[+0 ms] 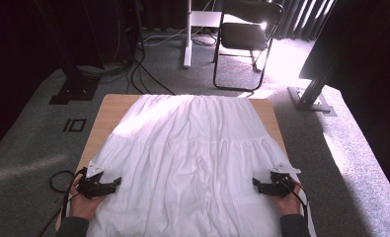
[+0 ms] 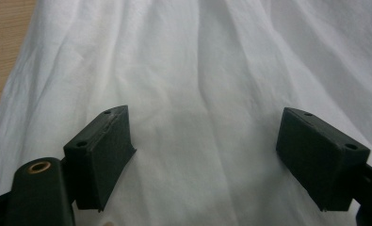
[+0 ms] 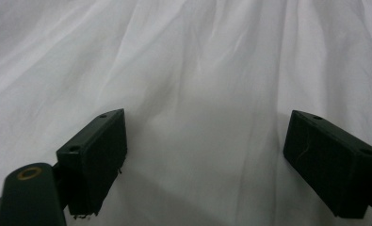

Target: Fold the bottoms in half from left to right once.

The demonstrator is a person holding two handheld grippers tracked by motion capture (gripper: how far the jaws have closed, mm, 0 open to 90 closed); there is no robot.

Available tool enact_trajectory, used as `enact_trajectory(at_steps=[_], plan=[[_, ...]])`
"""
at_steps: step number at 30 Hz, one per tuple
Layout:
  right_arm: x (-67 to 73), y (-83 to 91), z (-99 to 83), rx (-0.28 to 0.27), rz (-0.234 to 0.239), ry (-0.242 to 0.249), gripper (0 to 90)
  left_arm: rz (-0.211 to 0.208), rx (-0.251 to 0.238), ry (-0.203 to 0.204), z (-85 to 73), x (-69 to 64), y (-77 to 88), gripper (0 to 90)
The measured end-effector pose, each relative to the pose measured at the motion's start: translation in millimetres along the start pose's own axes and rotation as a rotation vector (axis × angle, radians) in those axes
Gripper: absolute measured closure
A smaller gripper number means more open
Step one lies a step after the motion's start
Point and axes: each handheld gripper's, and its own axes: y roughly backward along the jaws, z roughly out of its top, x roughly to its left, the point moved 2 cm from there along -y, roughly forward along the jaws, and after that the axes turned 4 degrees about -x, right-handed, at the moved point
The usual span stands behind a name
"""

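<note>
A white garment (image 1: pixel 187 158) — thin, gathered cloth with a tiered seam running across its middle — lies spread flat over the wooden table (image 1: pixel 108 106), covering nearly all of it. Its narrower gathered end points away from the person; its wider end hangs over the near edge. Soft creases run lengthwise through the fabric — seen close in both gripper views (image 2: pixel 183 70) (image 3: pixel 198 70).
</note>
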Motion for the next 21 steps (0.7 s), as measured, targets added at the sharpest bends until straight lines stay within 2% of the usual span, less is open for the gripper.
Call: enact_trajectory(at_steps=[7, 10, 11, 15, 19, 21], plan=[[0.0, 0.1, 0.0, -0.001, -0.001, -0.001, 13.6, 0.006, -0.006, 0.005, -0.2, -0.9, 0.8, 22.4], [0.2, 0.2, -0.1, 0.000, -0.003, -0.002, 13.7, -0.002, -0.016, 0.007, -0.7, -1.5, 4.6, 31.7], [0.2, 0.2, -0.1, 0.000, -0.003, -0.002, 13.7, 0.002, -0.028, 0.009, 0.5, -1.5, 7.2, 31.8], [0.2, 0.2, -0.1, 0.000, -0.003, -0.002, 13.7, 0.034, -0.096, 0.047, 9.9, 5.9, 23.8, 29.7], [0.2, 0.2, -0.1, -0.001, -0.003, -0.003, 13.7, 0.114, -0.080, 0.054, 11.0, 18.3, 30.3, 23.4], [0.2, 0.2, -0.1, 0.000, -0.003, -0.003, 13.8, 0.133, -0.066, 0.080, 8.0, 25.4, 28.3, 18.5]])
